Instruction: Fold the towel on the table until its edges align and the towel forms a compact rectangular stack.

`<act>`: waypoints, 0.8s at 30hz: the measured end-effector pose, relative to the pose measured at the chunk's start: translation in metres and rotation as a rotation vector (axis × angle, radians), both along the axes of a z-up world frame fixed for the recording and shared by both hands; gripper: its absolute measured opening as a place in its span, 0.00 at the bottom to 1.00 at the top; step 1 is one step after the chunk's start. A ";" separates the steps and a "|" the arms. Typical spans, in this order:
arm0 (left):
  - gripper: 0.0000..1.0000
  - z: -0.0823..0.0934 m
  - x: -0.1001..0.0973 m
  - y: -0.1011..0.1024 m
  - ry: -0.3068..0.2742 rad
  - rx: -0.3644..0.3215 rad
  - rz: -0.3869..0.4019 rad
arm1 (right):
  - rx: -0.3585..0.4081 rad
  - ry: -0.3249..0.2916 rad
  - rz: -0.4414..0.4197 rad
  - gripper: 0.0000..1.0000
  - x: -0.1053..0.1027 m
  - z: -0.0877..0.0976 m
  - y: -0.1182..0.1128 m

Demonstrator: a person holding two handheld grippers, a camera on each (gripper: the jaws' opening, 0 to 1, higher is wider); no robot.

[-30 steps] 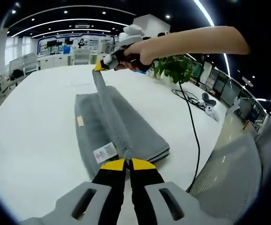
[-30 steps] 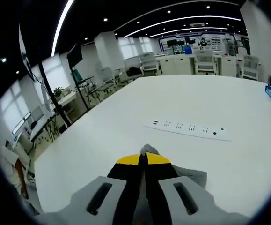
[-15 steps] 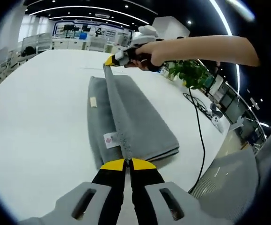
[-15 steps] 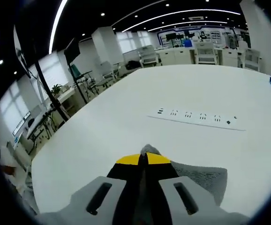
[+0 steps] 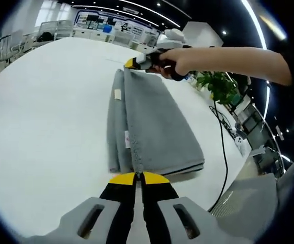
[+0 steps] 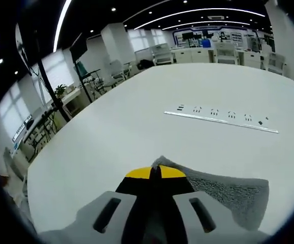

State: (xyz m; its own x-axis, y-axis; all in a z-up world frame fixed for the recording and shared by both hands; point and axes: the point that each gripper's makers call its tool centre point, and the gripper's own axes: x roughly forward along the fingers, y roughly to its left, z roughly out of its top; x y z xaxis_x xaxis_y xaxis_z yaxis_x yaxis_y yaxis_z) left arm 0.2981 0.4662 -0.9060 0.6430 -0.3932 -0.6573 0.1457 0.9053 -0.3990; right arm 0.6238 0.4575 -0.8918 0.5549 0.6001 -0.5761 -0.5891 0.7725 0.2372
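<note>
While the grey terry towel (image 5: 154,127) lies folded lengthwise mid-frame on the white counter (image 5: 45,117), left tongs (image 5: 139,178) and right tongs (image 6: 154,173) each clamp a corner.

left gripper view — close above towel (image 5: 152,127) end, faces along it toward right gripper (image 5: 134,62) | right gripper view — low, close over towel (image 6: 228,190) corner, faces across table (image 6: 136,127)
</note>
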 end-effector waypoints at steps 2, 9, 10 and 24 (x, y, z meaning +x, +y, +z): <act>0.06 0.002 -0.001 0.001 0.002 0.020 0.003 | -0.004 -0.012 0.021 0.03 -0.002 0.001 0.002; 0.19 0.006 0.001 0.015 -0.029 0.084 0.021 | -0.032 -0.064 0.103 0.16 -0.009 0.013 0.000; 0.20 0.006 0.002 0.015 -0.031 0.085 0.021 | -0.030 -0.070 0.107 0.18 -0.009 0.015 -0.001; 0.28 0.023 0.023 0.021 -0.128 0.227 -0.195 | -0.054 -0.097 0.151 0.30 -0.045 0.028 -0.059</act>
State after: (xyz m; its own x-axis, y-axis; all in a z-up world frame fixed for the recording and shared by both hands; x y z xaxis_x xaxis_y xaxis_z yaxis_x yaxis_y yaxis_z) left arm 0.3207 0.4871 -0.8831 0.6532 -0.3698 -0.6607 0.3610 0.9192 -0.1576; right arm 0.5786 0.3983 -0.8634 0.5154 0.6504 -0.5579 -0.7173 0.6837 0.1344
